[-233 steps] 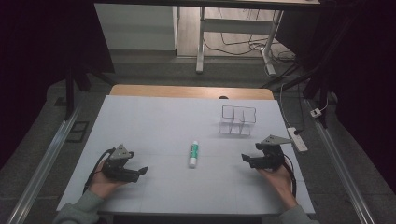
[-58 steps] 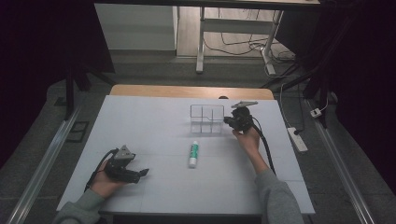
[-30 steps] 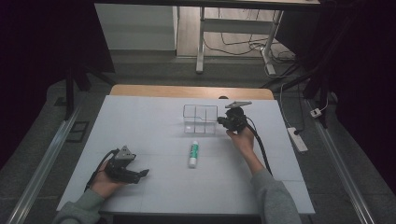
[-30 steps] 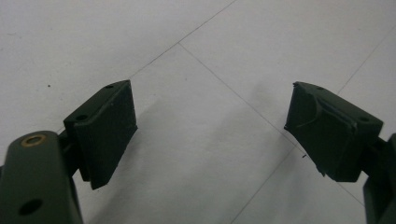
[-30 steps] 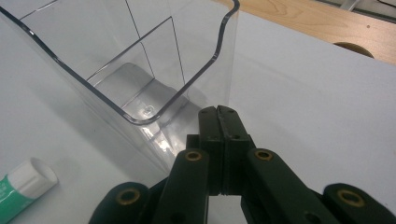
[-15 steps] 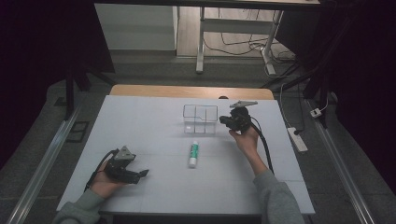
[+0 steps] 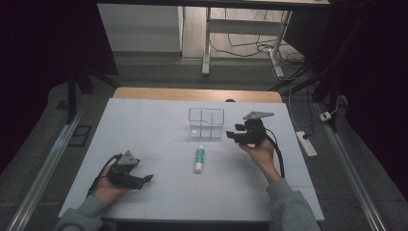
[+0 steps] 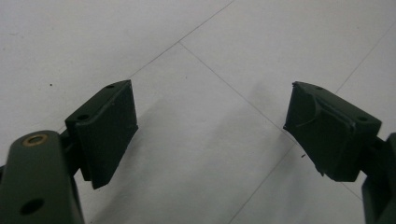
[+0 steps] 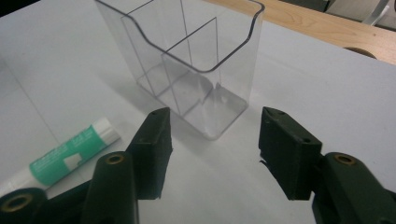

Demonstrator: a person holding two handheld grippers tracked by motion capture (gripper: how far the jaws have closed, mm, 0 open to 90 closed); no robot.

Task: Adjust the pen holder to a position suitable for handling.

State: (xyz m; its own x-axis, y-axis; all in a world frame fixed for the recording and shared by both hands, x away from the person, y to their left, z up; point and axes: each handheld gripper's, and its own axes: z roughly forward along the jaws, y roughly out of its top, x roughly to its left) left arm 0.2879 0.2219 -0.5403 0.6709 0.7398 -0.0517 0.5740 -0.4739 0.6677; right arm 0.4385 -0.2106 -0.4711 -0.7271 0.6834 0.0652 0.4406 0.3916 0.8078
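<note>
Right gripper view: the right gripper [image 9: 212, 149] has its jaws spread apart with nothing between them, tips just short of the clear plastic organizer [image 9: 191, 65], no contact visible. Organizer stands upright on the white table [image 9: 327, 84], divided inside into compartments, all see-through and holding nothing visible. A green-and-white tube [image 9: 70, 151] lies flat on the table off to the lower left of the jaws, near the organizer but apart from it. Left gripper view: left gripper [image 8: 210, 135] jaws wide apart too, gripping nothing, only white tabletop [image 8: 196, 56] with thin seam lines under them. High view: right gripper [image 7: 240, 134] sits just right of the organizer [image 7: 206, 122], pointing toward it, held by the person's right hand [image 7: 260, 153], cable trailing back along the forearm. Left gripper [image 7: 139, 179] rests low at the near left part of the table [image 7: 144, 120], held by the left hand [image 7: 108, 190], well apart from the rest. Tube [image 7: 199, 159] lies at mid-table, just in front of the organizer, between the two grippers. A power strip [image 7: 306, 143] lies past the table's right edge.
</note>
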